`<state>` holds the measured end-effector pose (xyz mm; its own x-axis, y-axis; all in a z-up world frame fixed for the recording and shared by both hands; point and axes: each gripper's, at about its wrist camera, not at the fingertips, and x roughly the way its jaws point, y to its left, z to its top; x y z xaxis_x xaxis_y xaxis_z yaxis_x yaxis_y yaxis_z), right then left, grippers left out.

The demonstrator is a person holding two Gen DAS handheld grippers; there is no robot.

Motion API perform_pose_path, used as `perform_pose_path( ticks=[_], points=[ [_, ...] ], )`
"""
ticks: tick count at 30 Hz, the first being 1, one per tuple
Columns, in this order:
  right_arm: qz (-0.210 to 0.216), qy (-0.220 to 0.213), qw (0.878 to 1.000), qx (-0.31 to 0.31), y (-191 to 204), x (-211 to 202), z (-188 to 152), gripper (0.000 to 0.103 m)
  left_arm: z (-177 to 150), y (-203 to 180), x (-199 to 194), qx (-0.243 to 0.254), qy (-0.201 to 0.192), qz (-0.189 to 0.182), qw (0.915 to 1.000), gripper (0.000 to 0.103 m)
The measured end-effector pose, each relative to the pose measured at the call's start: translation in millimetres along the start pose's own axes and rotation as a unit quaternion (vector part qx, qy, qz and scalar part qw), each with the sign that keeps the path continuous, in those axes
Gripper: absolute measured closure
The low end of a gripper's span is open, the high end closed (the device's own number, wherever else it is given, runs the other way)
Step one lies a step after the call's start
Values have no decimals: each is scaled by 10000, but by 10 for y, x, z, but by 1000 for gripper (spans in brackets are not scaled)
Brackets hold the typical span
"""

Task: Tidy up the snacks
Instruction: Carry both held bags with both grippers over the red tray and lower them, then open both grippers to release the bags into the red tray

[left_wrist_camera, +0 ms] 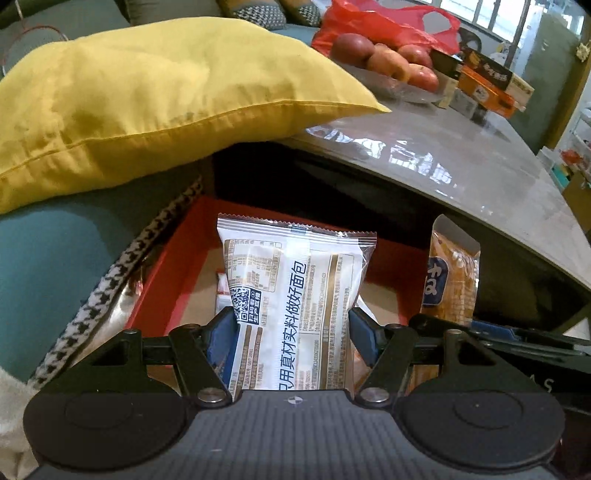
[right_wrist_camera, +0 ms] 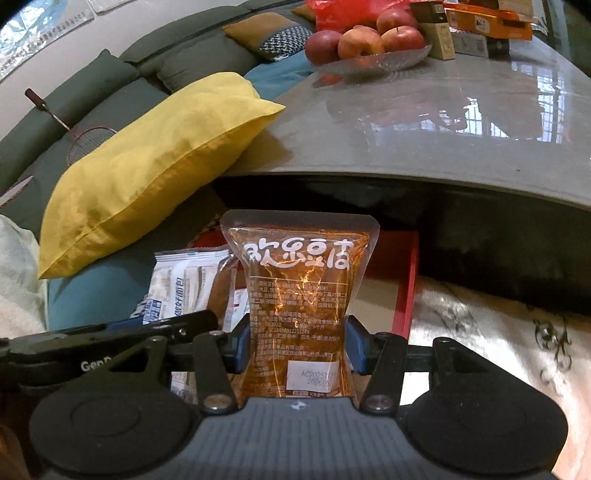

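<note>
Two hand-held grippers | left (left_wrist_camera: 291, 325) pinching white bread packet (left_wrist_camera: 295, 280) | right (right_wrist_camera: 298, 339) pinching amber snack packet (right_wrist_camera: 301, 291)

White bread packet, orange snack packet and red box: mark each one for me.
white bread packet (left_wrist_camera: 295, 295): left wrist view, middle of its printed back panel.
orange snack packet (right_wrist_camera: 303, 306): right wrist view, centre of its clear front.
red box (left_wrist_camera: 162, 280): left wrist view, its left inner wall.

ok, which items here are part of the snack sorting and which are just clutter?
Job:
- white bread packet, in left gripper
- orange snack packet, in right gripper
- red box

Clutter:
- yellow pillow
- apples
- red plastic bag
- racket
</note>
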<state>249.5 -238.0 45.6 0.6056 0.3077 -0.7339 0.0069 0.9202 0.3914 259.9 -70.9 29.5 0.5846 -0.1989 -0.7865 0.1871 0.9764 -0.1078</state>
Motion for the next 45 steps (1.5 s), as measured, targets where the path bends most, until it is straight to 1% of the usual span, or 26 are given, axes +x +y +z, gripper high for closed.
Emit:
perform_pose_path(
  ticks=[3,7,11,19,25,28,32,37,45],
  points=[
    [-32,5,10000,-2,-6,109,51,57,55,9,84,36,-19,113,9999,31],
    [-90,55,9999,-3,-24,271,102,57,81,57,226,-15,70,185,9998,31],
    [-179,131,9997,-109,-39,422,116,57,114,57,338,-10,80,319,9995,31],
    [-207,201,9994,-171,-54,621,134,57,123,87,501,-4,188,481,9987,31],
    [-343,315,9987,-205,-41,739,115,51,121,125,484,-33,143,569,9983,29],
    [-397,278,9986,-234,-34,757,100,48,120,137,448,-46,108,621,9980,23],
    [-396,219,9987,-233,-32,711,85,48,127,146,380,-32,53,604,9982,21],
    [-385,172,9987,-298,5,606,78,48,134,178,318,-61,43,566,9984,20],
    [-321,29,9992,-233,82,366,81,48,73,169,141,-6,-28,473,9989,18]
  ],
)
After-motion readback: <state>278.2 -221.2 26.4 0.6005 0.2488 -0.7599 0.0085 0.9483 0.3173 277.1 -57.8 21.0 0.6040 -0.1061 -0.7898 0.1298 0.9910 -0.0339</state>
